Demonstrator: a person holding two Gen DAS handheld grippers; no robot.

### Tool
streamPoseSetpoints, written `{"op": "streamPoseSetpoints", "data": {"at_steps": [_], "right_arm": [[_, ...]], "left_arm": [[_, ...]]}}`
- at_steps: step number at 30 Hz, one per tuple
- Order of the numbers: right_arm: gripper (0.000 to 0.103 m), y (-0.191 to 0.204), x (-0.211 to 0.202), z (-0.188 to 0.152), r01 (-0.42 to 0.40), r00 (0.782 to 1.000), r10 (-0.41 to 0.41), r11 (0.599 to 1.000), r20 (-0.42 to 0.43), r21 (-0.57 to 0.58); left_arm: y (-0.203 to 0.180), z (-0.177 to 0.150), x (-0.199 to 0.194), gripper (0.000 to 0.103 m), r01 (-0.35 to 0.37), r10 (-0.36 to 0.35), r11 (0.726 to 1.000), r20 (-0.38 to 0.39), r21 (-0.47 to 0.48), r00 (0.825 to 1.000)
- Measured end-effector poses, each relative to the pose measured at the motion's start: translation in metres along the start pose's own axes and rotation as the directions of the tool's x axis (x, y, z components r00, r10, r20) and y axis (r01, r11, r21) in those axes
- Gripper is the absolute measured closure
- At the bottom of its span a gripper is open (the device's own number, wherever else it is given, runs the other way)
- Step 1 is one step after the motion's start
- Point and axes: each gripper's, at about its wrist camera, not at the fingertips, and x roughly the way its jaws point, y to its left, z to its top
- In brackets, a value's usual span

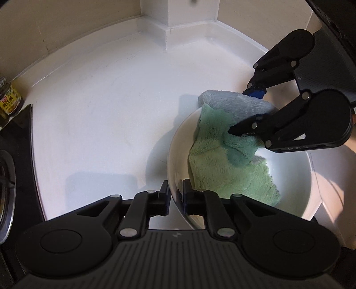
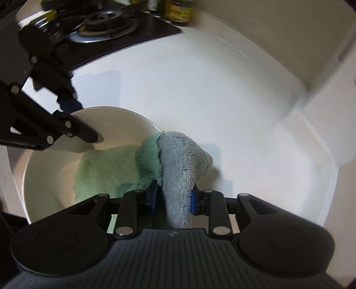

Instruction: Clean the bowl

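Note:
A white bowl [image 1: 296, 177] stands tilted on the white counter [image 1: 100, 111]. My left gripper [image 1: 175, 189] is shut on its near rim, one finger inside and one outside. A fluffy cloth [image 1: 222, 169], green on one face and grey on the other, lies inside the bowl and hangs over its far rim. My right gripper [image 1: 240, 111] comes in from the upper right with its fingers on that cloth. In the right wrist view the cloth [image 2: 106, 169] fills the gap between the blue pads of the right gripper [image 2: 173, 200]. The bowl [image 2: 44, 177] sits to the left there, its rim held by the left gripper [image 2: 84, 121].
A black gas hob [image 2: 104, 24] borders the counter, with several bottles and jars [image 2: 178, 11] behind it. A labelled jar [image 1: 10, 97] stands at the hob's corner. Walls and a white corner column [image 1: 178, 17] close off the back of the counter.

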Motion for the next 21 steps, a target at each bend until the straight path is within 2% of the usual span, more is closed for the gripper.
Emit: {"op": "streamPoseSetpoints", "data": {"at_steps": [5,8,10,14,17,21], "right_arm": [[0.084,-0.011,-0.005,-0.010,-0.015,1.000,0.012,0.982,0.021,0.186],[0.085,-0.010,-0.009,-0.019,0.015,0.999,-0.024,0.955,0.027,0.296],[0.086,-0.010,-0.014,-0.029,0.043,0.998,-0.058,0.924,0.028,0.379],[0.087,-0.013,-0.017,-0.046,0.056,0.996,-0.085,0.864,0.037,0.501],[0.088,-0.013,-0.019,-0.056,0.054,0.995,-0.092,0.830,0.040,0.555],[0.087,-0.006,-0.022,-0.062,0.062,0.995,-0.098,0.835,0.036,0.546]], "left_arm": [[0.007,-0.001,0.000,0.097,0.032,-0.029,0.989,0.018,-0.142,0.999],[0.005,-0.004,-0.005,0.096,0.005,-0.002,0.968,0.010,-0.251,1.000],[0.001,-0.006,-0.007,0.096,-0.022,0.026,0.957,0.010,-0.289,1.000],[-0.016,-0.016,-0.011,0.094,-0.074,0.080,0.945,0.004,-0.319,0.997],[-0.019,-0.020,-0.006,0.096,-0.078,0.091,0.949,0.026,-0.306,0.996],[-0.006,-0.022,-0.006,0.098,-0.029,0.045,0.955,0.049,-0.294,0.998]]}}
